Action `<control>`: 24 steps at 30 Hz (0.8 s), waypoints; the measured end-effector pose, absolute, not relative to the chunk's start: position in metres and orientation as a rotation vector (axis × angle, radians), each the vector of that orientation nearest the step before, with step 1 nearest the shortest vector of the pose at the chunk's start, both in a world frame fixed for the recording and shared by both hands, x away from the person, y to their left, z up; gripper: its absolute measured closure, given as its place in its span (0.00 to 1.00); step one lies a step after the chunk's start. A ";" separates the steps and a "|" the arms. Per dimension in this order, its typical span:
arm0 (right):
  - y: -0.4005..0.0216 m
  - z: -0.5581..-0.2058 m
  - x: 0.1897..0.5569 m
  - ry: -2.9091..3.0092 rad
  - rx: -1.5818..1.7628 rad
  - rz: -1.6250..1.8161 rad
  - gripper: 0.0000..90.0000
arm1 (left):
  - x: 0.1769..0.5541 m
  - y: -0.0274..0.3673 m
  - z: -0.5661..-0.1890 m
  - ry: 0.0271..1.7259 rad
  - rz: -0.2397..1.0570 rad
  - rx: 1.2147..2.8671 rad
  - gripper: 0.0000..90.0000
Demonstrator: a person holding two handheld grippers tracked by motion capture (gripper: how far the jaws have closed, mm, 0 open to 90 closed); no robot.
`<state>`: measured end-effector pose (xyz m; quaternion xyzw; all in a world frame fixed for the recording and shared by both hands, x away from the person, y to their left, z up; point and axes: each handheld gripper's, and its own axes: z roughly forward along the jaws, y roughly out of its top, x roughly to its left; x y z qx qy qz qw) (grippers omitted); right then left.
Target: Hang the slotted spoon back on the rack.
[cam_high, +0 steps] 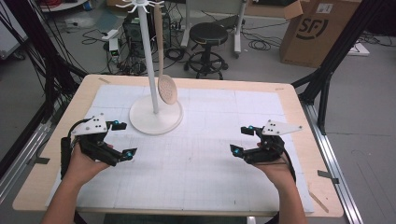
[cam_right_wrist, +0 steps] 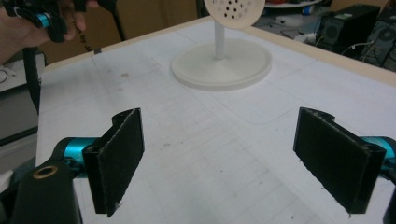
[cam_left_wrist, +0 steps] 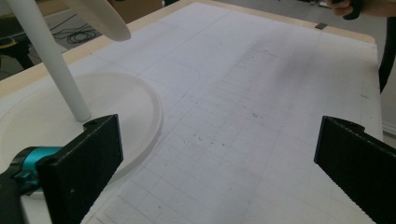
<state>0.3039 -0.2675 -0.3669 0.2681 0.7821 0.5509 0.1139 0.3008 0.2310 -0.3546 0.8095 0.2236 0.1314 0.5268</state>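
The left hand-held gripper [cam_high: 122, 139] sits at about 8 o'clock on the table [cam_high: 56, 140], with its jaws wide apart and nothing between them. The white stand [cam_high: 155, 114] is just past it, up toward 11 o'clock. A round spoon with holes [cam_high: 166, 88] hangs from the top of the stand. Its long handle points straight up and down, and its round end hangs low, close to the stand's flat base but not touching it.

The right hand-held gripper [cam_high: 243, 140] sits at about 4 o'clock, also wide open and holding nothing. From there the spoon is well off, up toward its 10 o'clock.

The left one is much nearer to the spoon, so I think it has the shorter reach. It would need to go forward and a little to the right to close on it.
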 end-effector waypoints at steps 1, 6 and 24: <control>-0.268 -0.369 0.304 2.301 0.799 1.612 0.17 | 0.301 0.231 -0.354 0.533 0.316 1.934 0.02; -0.273 -0.381 0.305 2.314 0.846 1.613 0.16 | 0.300 0.231 -0.354 0.533 0.316 1.933 0.02; -0.286 -0.393 0.305 2.305 0.933 1.574 0.12 | 0.300 0.229 -0.362 0.540 0.313 1.946 0.02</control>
